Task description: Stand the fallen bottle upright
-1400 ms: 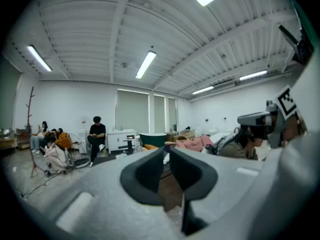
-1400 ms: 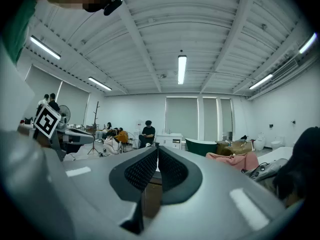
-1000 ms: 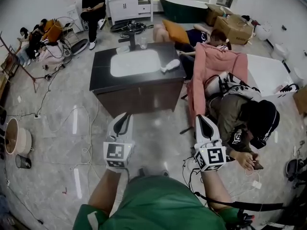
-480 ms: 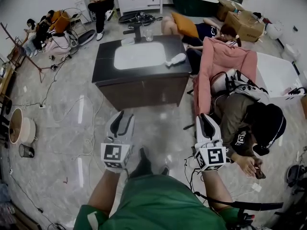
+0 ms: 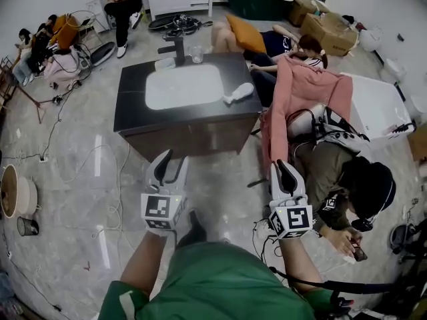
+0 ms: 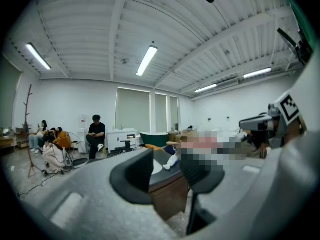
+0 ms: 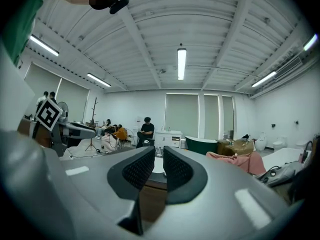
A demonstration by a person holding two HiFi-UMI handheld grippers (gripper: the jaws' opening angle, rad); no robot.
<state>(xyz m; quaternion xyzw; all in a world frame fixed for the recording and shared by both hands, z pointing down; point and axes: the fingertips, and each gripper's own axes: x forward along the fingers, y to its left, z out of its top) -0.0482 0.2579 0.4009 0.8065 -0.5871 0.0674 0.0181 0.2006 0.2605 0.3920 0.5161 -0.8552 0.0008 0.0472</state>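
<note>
A white bottle (image 5: pixel 238 93) lies on its side on the dark vanity top (image 5: pixel 133 102), right of the white basin (image 5: pixel 183 87). In the left gripper view the bottle (image 6: pixel 171 161) shows far off, beyond the jaws. My left gripper (image 5: pixel 171 164) hovers over the floor in front of the vanity; its jaws are opening and nothing is between them. My right gripper (image 5: pixel 285 172) is level with it, further right and well short of the bottle, its pads nearly touching and empty. The right gripper view shows the vanity past its jaws (image 7: pixel 159 166).
A faucet (image 5: pixel 177 45) and a glass (image 5: pixel 197 54) stand behind the basin. A person in pink (image 5: pixel 303 92) and a crouching person (image 5: pixel 353 179) are close on the right. Cables trail over the floor at left, near a bucket (image 5: pixel 13 195).
Both grippers and the head have moved forward toward the vanity. The left jaws have gone from shut to wide apart. The right jaws stay together.
</note>
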